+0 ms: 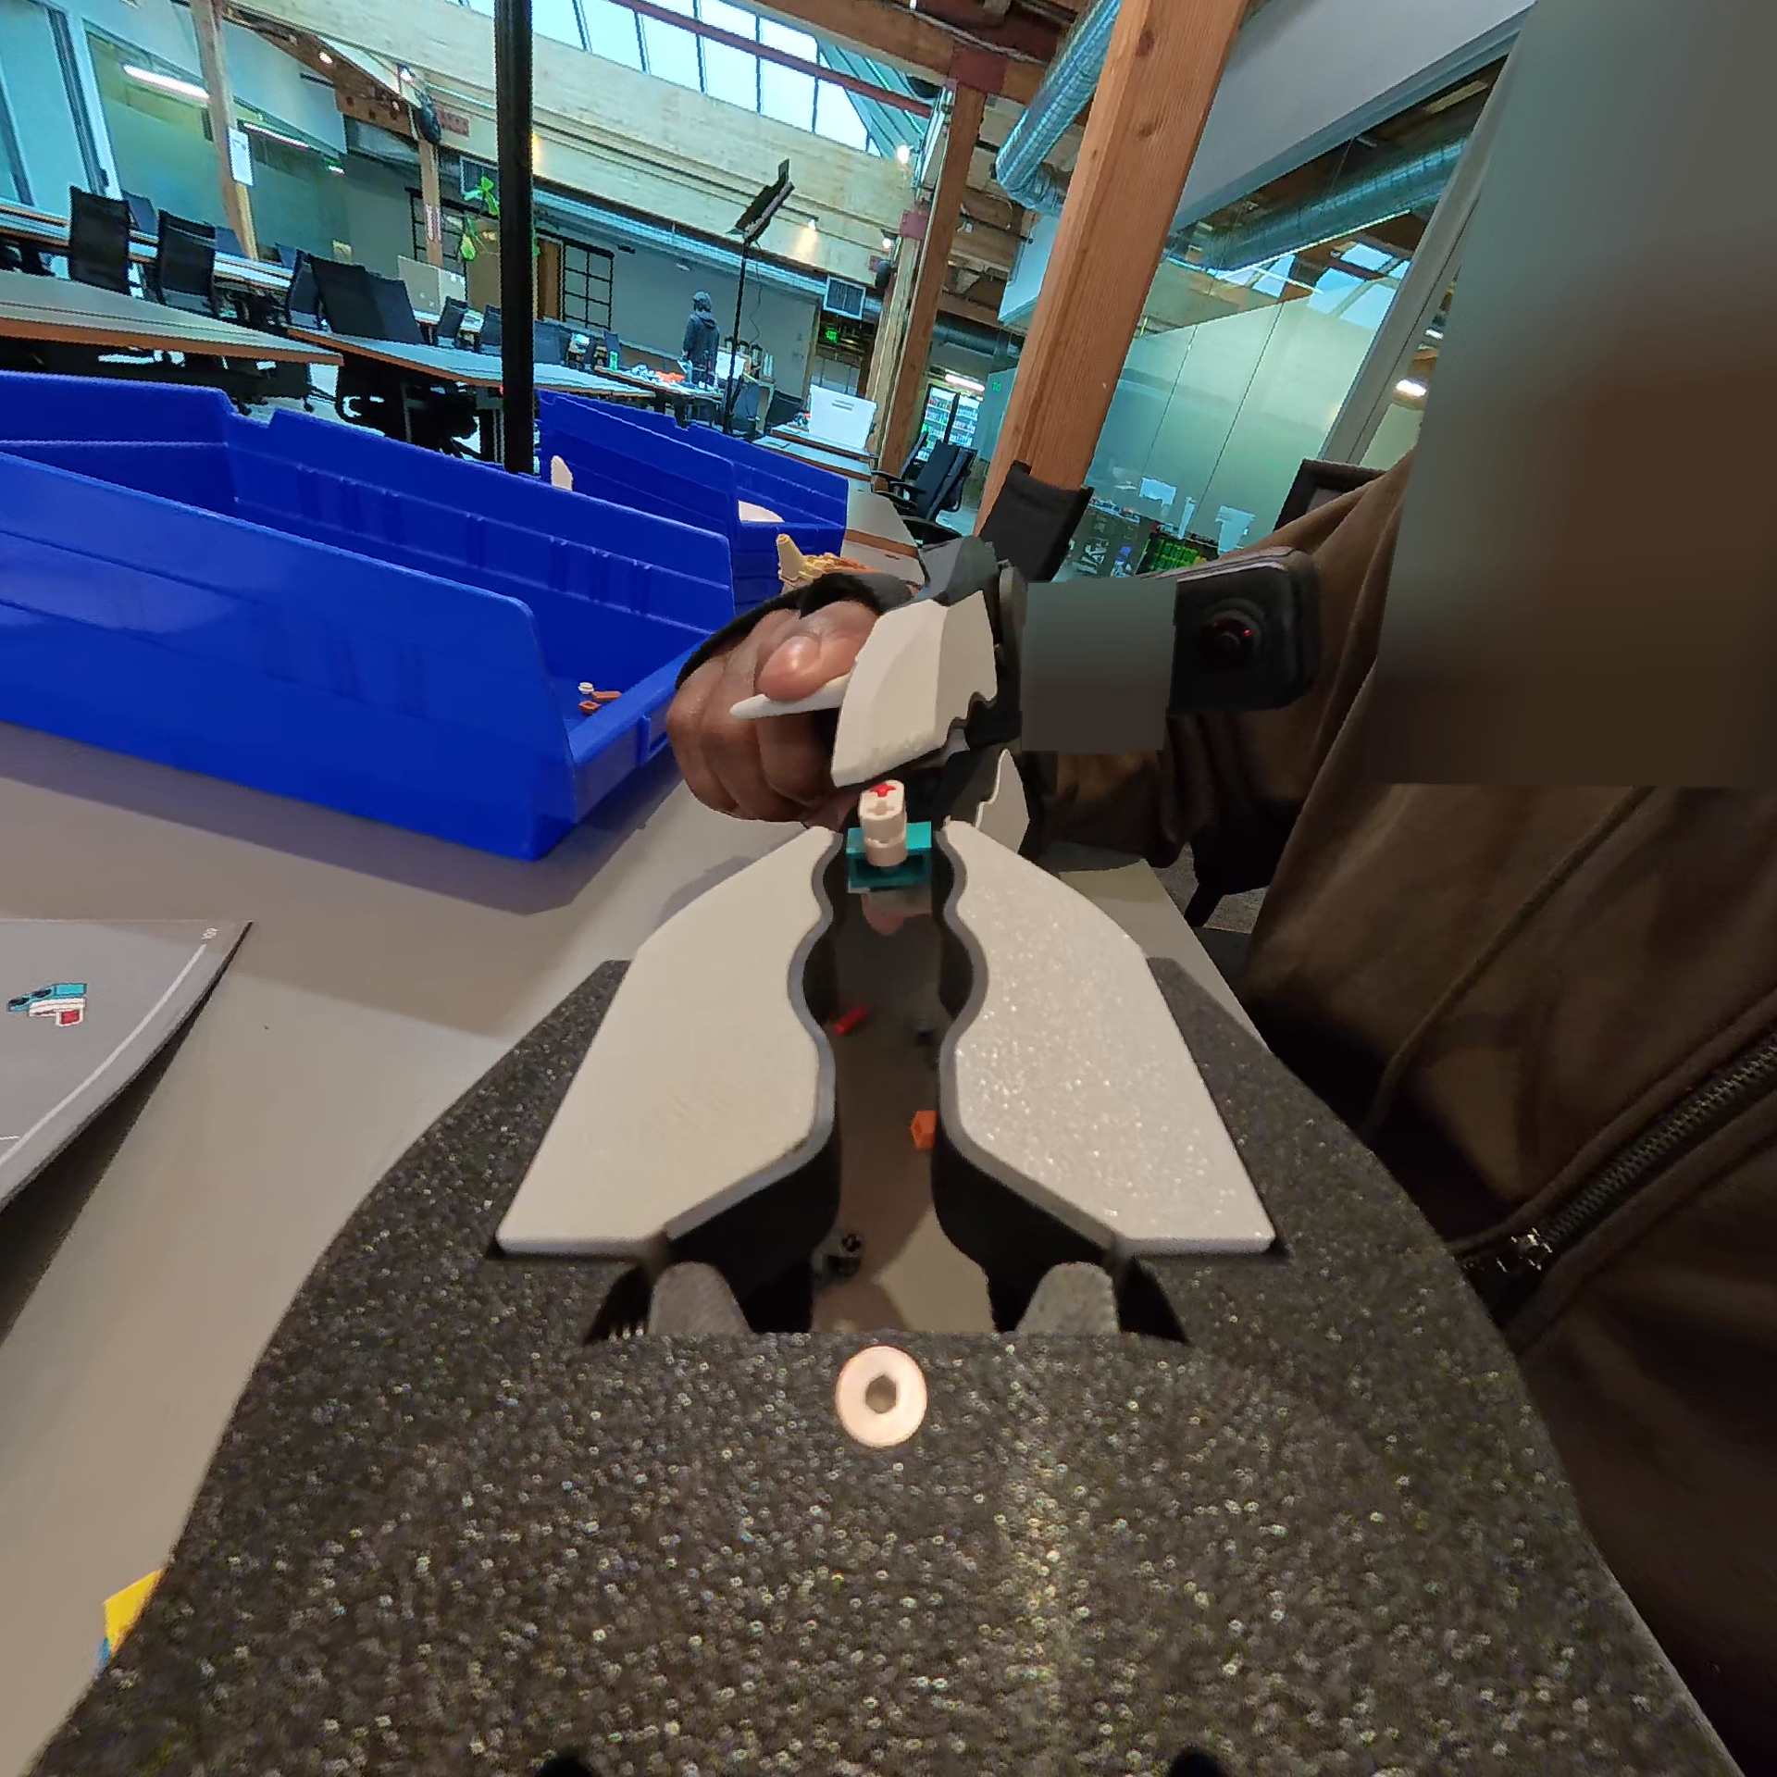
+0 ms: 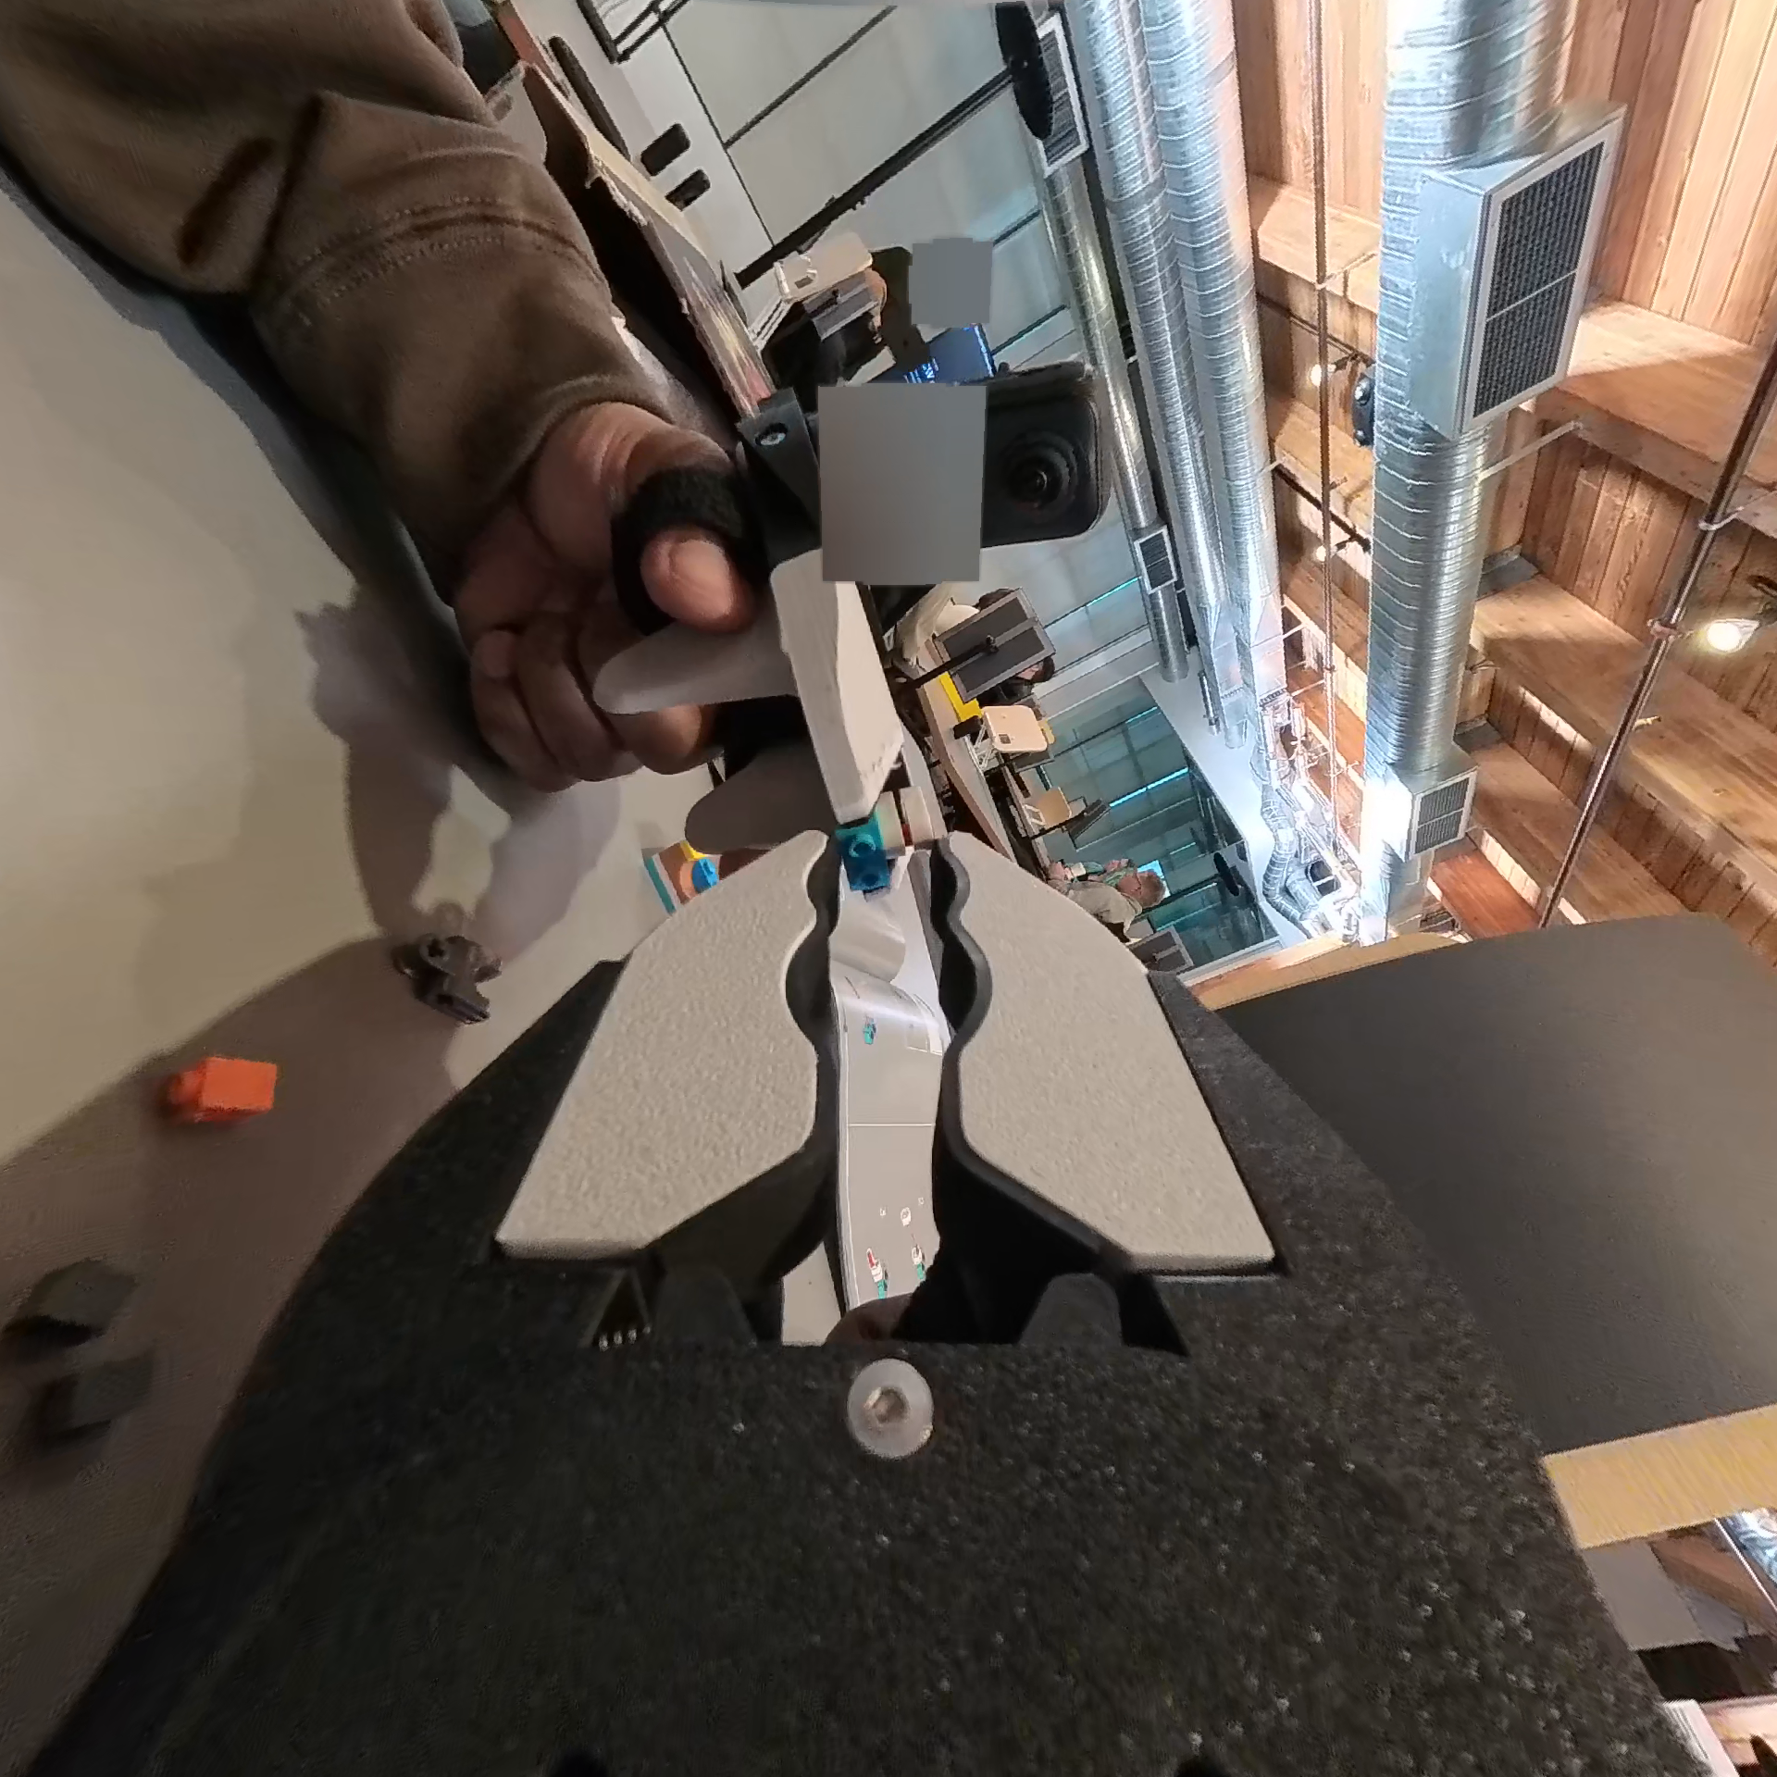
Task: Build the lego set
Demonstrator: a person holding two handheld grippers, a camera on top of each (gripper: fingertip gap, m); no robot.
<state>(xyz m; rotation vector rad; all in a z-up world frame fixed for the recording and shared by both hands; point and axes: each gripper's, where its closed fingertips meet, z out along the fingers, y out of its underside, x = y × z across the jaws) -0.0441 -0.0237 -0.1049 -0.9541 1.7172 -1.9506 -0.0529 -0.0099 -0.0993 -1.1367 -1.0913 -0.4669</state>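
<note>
In the left wrist view, the left gripper (image 1: 887, 861) is clamped at its fingertips on a small teal brick (image 1: 887, 863), holding it above the grey table (image 1: 288, 1106). A white peg (image 1: 882, 825) with a red cross-shaped end stands up from the brick. Below, between the fingers, a red pin (image 1: 850, 1020) and an orange brick (image 1: 923, 1129) lie loose on the table. An open instruction booklet (image 1: 96, 1019) lies to the left. Just past the brick, the right gripper (image 1: 923, 760) comes down from above, with a hand (image 1: 769, 712) around its handle; its tips meet the top of the peg, but whether they are closed on it cannot be told here. Farther off stand blue bins (image 1: 337, 615), one with a few small pieces near its front end.

In the right wrist view, which is turned on its side, the right gripper (image 2: 880, 865) has its tips slightly apart at the teal brick (image 2: 863, 859) and the peg (image 2: 912, 817); a firm grip cannot be made out. On the table (image 2: 144, 673) lie an orange brick (image 2: 223, 1088) and a dark grey piece (image 2: 447, 973).
</note>
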